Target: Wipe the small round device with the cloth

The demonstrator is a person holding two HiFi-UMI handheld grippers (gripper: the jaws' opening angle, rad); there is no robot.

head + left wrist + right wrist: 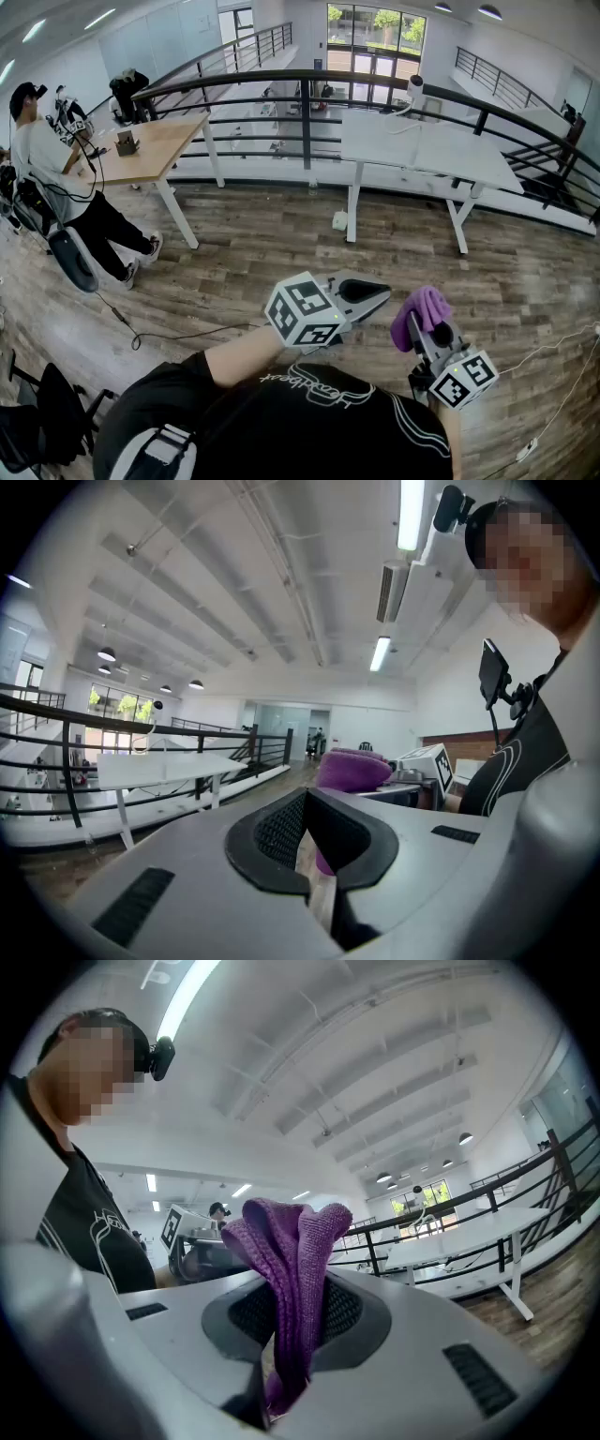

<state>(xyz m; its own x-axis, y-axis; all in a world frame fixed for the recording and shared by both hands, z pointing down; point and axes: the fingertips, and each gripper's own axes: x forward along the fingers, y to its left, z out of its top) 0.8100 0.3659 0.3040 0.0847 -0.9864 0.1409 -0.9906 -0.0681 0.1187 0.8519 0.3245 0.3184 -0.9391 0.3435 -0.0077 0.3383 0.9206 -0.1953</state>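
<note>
A purple cloth (420,314) is pinched in my right gripper (432,330), low and right of centre in the head view, close to my chest. In the right gripper view the cloth (292,1258) stands folded up out of the shut jaws of that gripper (289,1340). My left gripper (379,293) is held level just left of it, shut with nothing between its pads (279,832); the cloth (351,770) shows beyond them. A small white round device (415,86) stands on the far white table (424,150), well away from both grippers.
A black railing (306,103) runs behind the white table. A wooden table (155,141) stands at the left with a seated person (45,164) beside it. Cables (178,335) lie on the wood floor, and a dark chair (42,412) is at the lower left.
</note>
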